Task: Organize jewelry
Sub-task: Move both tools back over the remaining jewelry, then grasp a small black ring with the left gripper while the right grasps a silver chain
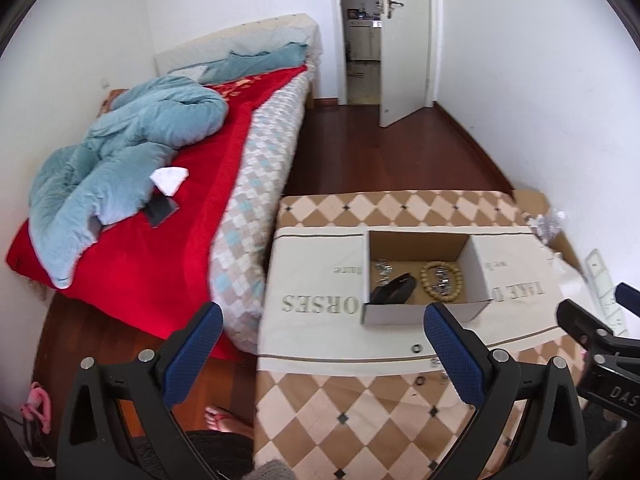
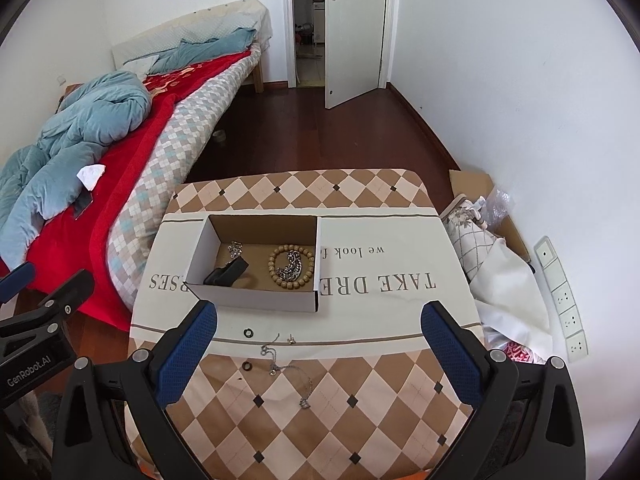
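Jewelry is split between a cardboard box (image 2: 256,264) and the cloth-covered table (image 2: 360,420) it sits on. Inside the box lie a wooden bead bracelet (image 2: 276,264) with a silver chain bracelet (image 2: 293,266) heaped inside its ring, a smaller silver chain (image 2: 235,249) toward the back left, and a black clip-like piece (image 2: 226,273) near the front wall. In front of the box, on the bare cloth, two dark rings (image 2: 248,332) rest well apart from each other, one near the brown stripe and the other (image 2: 247,366) lower down on the checks. Just beside them a thin silver necklace (image 2: 280,364) trails toward the near edge, ending in a small pendant (image 2: 305,402). A tiny earring (image 2: 291,338) sits on the stripe.

Both claws hang above the near edge of the table, touching nothing. The right claw (image 2: 318,344) is spread wide over the necklace, its blue pads (image 2: 188,350) empty. The left claw (image 1: 320,344) is likewise wide open and empty, straddling the table's left edge next to the bed (image 1: 168,240) with its red blanket and rumpled blue duvet (image 1: 120,152).
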